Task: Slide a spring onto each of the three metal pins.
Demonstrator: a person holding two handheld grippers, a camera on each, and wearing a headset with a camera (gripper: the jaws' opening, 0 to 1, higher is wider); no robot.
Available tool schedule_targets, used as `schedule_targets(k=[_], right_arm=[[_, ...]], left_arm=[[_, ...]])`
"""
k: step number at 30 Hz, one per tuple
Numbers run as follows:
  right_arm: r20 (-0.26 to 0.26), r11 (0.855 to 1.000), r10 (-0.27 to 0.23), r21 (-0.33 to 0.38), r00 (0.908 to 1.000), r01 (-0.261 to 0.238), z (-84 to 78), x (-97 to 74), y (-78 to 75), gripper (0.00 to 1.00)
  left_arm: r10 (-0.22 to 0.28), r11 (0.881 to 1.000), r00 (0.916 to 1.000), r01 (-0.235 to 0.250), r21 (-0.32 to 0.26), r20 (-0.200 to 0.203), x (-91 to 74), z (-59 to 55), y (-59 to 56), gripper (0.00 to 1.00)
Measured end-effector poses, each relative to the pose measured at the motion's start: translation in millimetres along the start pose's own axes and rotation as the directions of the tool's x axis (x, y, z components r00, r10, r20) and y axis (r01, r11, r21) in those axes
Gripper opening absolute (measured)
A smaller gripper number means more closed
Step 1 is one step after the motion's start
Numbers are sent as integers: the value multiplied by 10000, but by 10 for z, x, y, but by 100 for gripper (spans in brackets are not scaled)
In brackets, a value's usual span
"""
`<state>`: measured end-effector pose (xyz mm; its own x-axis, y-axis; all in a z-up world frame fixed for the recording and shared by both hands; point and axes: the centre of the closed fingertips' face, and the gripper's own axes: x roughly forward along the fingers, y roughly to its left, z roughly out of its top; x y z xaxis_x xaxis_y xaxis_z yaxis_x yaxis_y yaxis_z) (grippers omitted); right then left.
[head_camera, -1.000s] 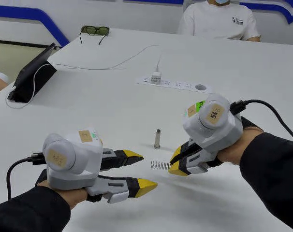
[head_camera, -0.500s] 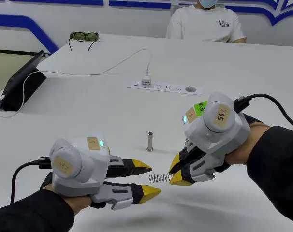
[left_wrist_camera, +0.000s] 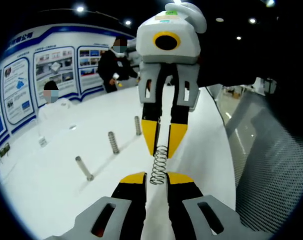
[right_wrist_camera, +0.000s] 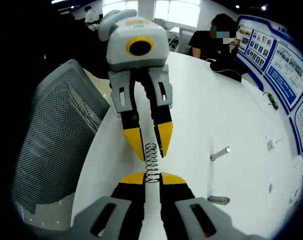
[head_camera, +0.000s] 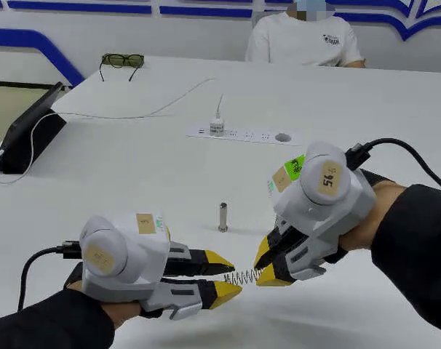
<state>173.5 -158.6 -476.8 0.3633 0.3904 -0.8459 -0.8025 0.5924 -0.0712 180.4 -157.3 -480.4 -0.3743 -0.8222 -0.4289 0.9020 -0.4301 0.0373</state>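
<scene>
**Head view.** The left claw [head_camera: 224, 275] has closed in on the right claw [head_camera: 265, 265]. A second ago its tips stood apart from the spring [head_camera: 241, 276]; now they bracket the spring's left end. The right claw stays clenched on the spring's right end and holds it level, just above the counter [head_camera: 133, 167]. Judgement: a two-claw hold or a handover is being set up, and threading has not begun. One upright pin [head_camera: 223, 217] stands on the far side, apart from both claws. Bare counter lies left and far. The power strip [head_camera: 242, 135], tablet [head_camera: 24, 131] and glasses [head_camera: 122, 59] are well apart from the work.

**Left gripper view.** The spring [left_wrist_camera: 159, 164] spans from between the left claw's tips [left_wrist_camera: 156, 179] to the right claw [left_wrist_camera: 161, 136]. Whether the left claw pinches the spring or only surrounds it cannot be told. Three pins stand in a row on the far side. The bare pin [left_wrist_camera: 84, 168] is smooth. The middle pin [left_wrist_camera: 113, 142] and end pin [left_wrist_camera: 137, 125] look coiled, so they are probably already fitted. The near counter edge runs close beside the claws, with a mesh chair [left_wrist_camera: 271, 165] beyond it.

**Right gripper view.** The spring [right_wrist_camera: 151, 162] sits gripped in the right claw [right_wrist_camera: 152, 179]. The bare pin [right_wrist_camera: 219, 153] stands far of it across open counter, so keep any move on that side.
</scene>
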Motion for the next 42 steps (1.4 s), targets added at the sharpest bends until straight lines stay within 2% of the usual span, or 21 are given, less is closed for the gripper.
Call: schedule_targets(k=[8,14,31,42], right_arm=[[-107,9998,-11,-218,9999,9,41,-69,-1,11],[-71,9988,-111,-487,9999,108,136,-124,18,11],[901,9944,-302,-978,9955,390,526,-205,12,11],[1278,9929,-343,-1083,9912,483,660,-179,-3,12]], left_arm=[[43,9998,10000,-43,182,25,-7,44,-9,12],[76,9997,10000,-76,211,-7,-25,41,-20,11],[322,9994,9995,-323,147,51,-62,77,-5,10],[448,9990,9985,-445,-72,320,-68,104,20,10]])
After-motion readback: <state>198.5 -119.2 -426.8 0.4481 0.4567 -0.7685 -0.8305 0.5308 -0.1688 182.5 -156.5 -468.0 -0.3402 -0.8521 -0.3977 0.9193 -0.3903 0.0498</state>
